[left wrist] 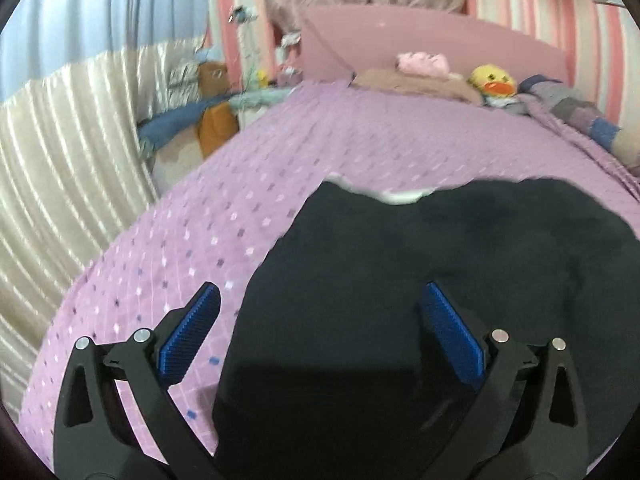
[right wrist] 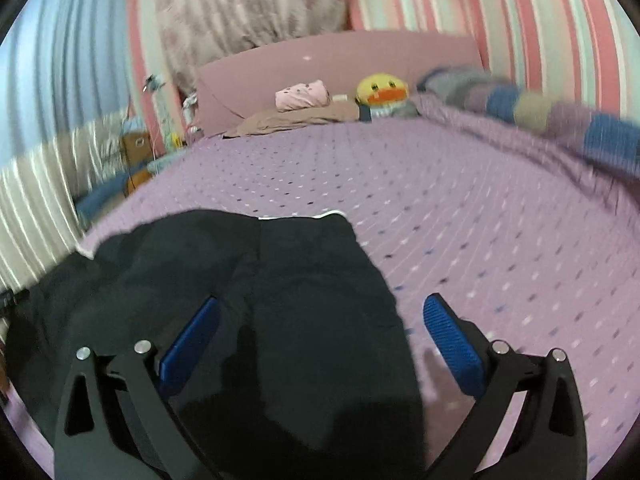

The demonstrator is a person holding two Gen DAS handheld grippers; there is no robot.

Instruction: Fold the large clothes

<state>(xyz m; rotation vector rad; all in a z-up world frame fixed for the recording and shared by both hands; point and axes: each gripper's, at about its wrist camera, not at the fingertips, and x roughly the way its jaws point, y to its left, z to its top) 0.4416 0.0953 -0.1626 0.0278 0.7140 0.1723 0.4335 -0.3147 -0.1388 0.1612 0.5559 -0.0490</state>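
Note:
A large black garment lies flat on the purple dotted bedspread, with a thin white edge showing at its far end. My left gripper hovers open over the garment's left border, its left pad over the bedspread and its right pad over the cloth. In the right wrist view the same black garment fills the lower left, white trim at its far edge. My right gripper stands open over the garment's right border, nothing between its blue pads.
At the head of the bed sit a pink headboard, a yellow duck plush, a pink bundle and a brown cloth. A patchwork blanket runs along the right side. Curtains and a brown plush toy stand left of the bed.

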